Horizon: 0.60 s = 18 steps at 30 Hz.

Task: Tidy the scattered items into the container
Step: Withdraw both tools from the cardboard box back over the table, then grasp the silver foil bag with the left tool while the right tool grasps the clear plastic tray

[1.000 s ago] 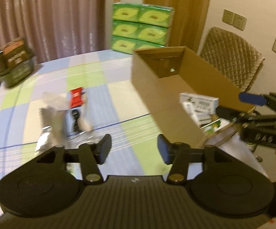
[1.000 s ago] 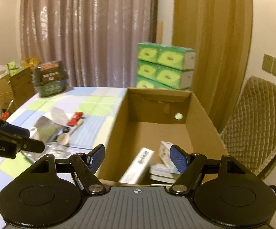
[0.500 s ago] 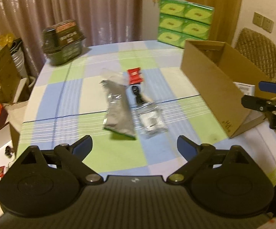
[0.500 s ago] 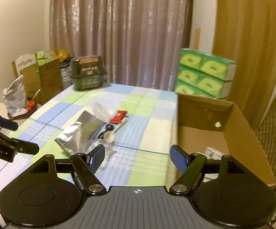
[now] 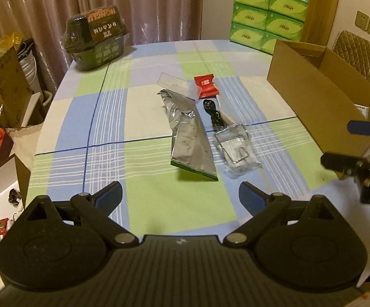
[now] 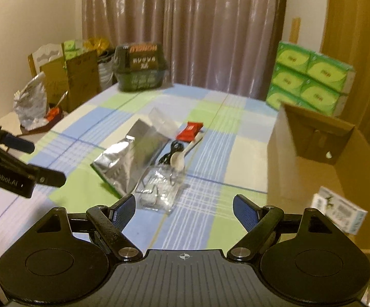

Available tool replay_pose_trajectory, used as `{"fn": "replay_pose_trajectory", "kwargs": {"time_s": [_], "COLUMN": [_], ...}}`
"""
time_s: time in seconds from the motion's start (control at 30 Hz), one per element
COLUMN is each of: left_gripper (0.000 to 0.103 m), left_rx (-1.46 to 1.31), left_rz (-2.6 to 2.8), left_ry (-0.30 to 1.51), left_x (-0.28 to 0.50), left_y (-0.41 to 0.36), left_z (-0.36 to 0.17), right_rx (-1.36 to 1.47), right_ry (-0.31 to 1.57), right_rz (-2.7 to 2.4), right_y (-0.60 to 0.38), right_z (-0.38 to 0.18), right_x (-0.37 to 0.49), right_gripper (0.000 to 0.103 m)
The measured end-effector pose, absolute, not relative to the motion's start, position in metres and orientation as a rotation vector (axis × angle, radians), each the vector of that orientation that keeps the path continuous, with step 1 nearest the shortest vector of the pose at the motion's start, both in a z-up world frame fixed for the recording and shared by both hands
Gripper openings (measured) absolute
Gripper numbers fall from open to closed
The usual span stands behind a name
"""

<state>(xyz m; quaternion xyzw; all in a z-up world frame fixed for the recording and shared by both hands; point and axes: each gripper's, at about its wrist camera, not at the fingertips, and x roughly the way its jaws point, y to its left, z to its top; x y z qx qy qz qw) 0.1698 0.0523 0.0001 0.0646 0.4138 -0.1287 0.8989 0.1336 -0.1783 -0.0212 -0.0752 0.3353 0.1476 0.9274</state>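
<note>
The scattered items lie in a cluster mid-table, ahead of my spread fingers and touching neither pair: a silver foil pouch [image 5: 190, 138], a clear plastic packet [image 5: 237, 151] just beside it on the right, a black cable [image 5: 211, 113] and a white spoon [image 6: 178, 158] behind that, and a red snack packet [image 5: 206, 88] farthest off, next to a clear wrapper [image 5: 174, 83]. My left gripper [image 5: 180, 196] hangs released above the checked table [image 5: 103, 117], the pouch's near corner just beyond the gap. My right gripper [image 6: 184, 208] is likewise unclenched and holds nothing, with the clear packet directly past its left finger. The cardboard box [image 6: 338, 163] stands open to the right, a white carton [image 6: 338, 213] already inside. Green tissue packs [image 5: 269, 15] stack behind it.
</note>
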Motion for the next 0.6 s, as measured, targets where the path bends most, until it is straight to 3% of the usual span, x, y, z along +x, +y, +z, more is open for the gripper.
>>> {"fn": "replay_pose_trajectory", "kwargs": {"time_s": [0.23,0.37,0.6], "left_gripper": [0.090,0.082,0.080], "left_rx": [0.107,0.126,0.142], "left_rz": [-0.318,-0.333,-0.362], "left_ry": [0.883,0.895,0.922], "left_x": [0.208,0.226,0.249], "left_y": [0.057,0.056,0.061], "left_z": [-0.026,-0.042,-0.062], "right_rx": [-0.174,-0.202,-0.223], "right_ry": [0.726,0.742,0.759], "right_rz": [0.315,0.338,0.372], "right_y": [-0.164,-0.152,-0.132], "right_z": [-0.053,-0.070,-0.093], "right_x": [0.159,0.173,0.199], "right_gripper": [0.081,0.081,0.080]}}
